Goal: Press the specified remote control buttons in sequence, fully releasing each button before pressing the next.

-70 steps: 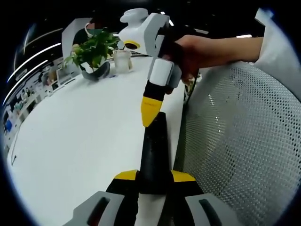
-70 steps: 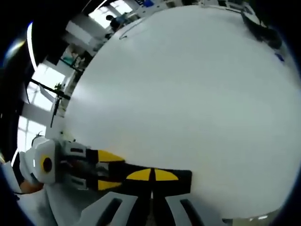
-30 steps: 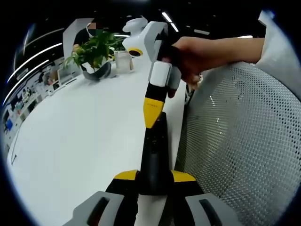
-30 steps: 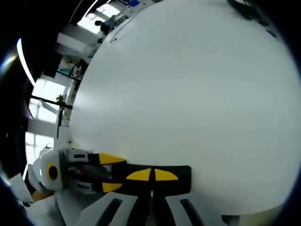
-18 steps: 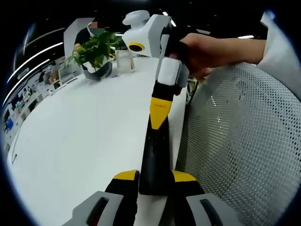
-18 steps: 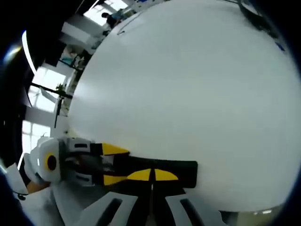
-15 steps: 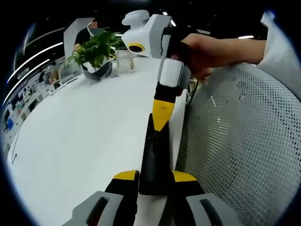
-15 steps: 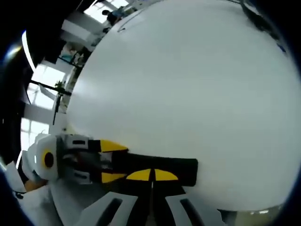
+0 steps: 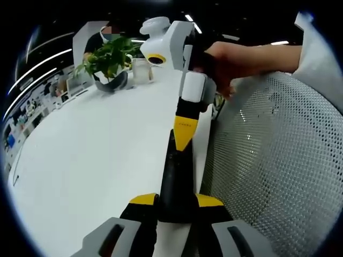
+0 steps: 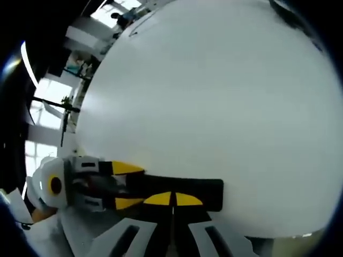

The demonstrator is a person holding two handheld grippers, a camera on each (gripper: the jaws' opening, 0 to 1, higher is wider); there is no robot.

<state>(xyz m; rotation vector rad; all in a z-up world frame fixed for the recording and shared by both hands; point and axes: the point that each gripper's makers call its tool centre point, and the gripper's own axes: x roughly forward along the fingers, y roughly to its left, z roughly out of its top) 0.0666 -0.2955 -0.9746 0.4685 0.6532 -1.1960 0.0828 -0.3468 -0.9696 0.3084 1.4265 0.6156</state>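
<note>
A black remote control (image 9: 174,176) sticks out forward from my left gripper (image 9: 176,201), which is shut on its near end at the edge of the white table (image 9: 91,155). From above, my right gripper (image 9: 184,140) comes down with its yellow jaws shut, their tip over the remote's far half; contact cannot be told. In the right gripper view the remote (image 10: 187,187) lies crosswise just under my right gripper (image 10: 172,199). There my left gripper (image 10: 128,186) holds it from the left with a yellow finger (image 10: 126,168) on either side.
A potted plant (image 9: 107,61) and a glass cup (image 9: 140,69) stand at the table's far end. A white mesh chair back (image 9: 273,160) rises right beside the remote. A person's hand (image 9: 236,59) grips the right gripper's handle. Bare white tabletop (image 10: 214,96) stretches beyond the remote.
My right gripper's shut tip has crept a little to the right and nearer along the remote. The left gripper has kept its hold and stayed put.
</note>
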